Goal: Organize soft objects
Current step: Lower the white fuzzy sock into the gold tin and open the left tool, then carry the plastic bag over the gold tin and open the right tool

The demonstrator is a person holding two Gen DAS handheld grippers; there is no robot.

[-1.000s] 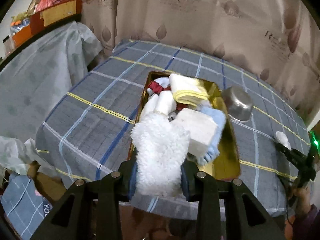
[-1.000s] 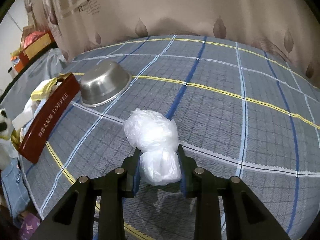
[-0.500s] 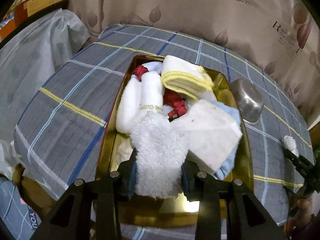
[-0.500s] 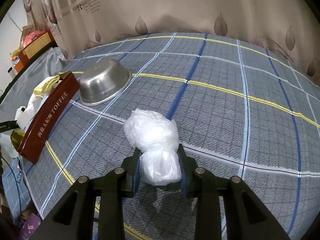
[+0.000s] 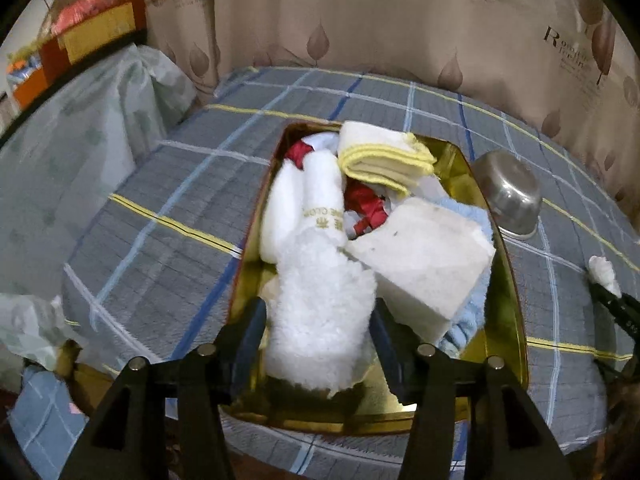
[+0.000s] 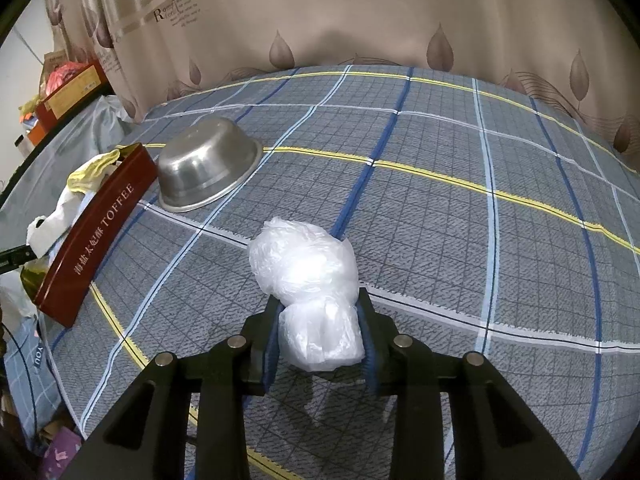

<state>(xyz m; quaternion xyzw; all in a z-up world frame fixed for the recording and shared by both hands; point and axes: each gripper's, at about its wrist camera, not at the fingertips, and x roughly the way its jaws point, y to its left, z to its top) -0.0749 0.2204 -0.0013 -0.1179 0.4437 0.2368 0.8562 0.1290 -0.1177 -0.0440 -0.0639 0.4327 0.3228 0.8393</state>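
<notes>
Left wrist view: the left hand-held gripper (image 5: 318, 322) points down into a gold-lined tin (image 5: 506, 312) that sits on the plaid-covered tabletop (image 5: 168, 208). A white fluffy cloth (image 5: 320, 320) lies between the two fingers, at the near end of the tin. The jaws are opening; a narrow gap shows between the cloth and the left finger (image 5: 250, 330), and the pads do not appear to press on it. The far end of the cloth rests against a white rolled towel with gold lettering (image 5: 320, 196). To its right lies a white foam block (image 5: 424, 256) over a light blue cloth (image 5: 470, 216). Farther back are a red fabric piece (image 5: 366, 204) and a folded yellow-edged cloth (image 5: 384, 156). An upturned steel bowl (image 5: 508, 196) stands just right of the tin. At the far right edge the other gripper shows with a white bundle.

Right wrist view: the right hand-held gripper (image 6: 320, 328) is closed on a crumpled clear plastic bag (image 6: 308, 280), the pads pressing its lower part on both sides. The bag is held just over the tabletop, well right of the tin, whose red outer wall reads TOFFEE. The steel bowl sits mouth down beside the tin's far end. A leaf-patterned curtain (image 6: 360, 20) hangs behind the tabletop.
</notes>
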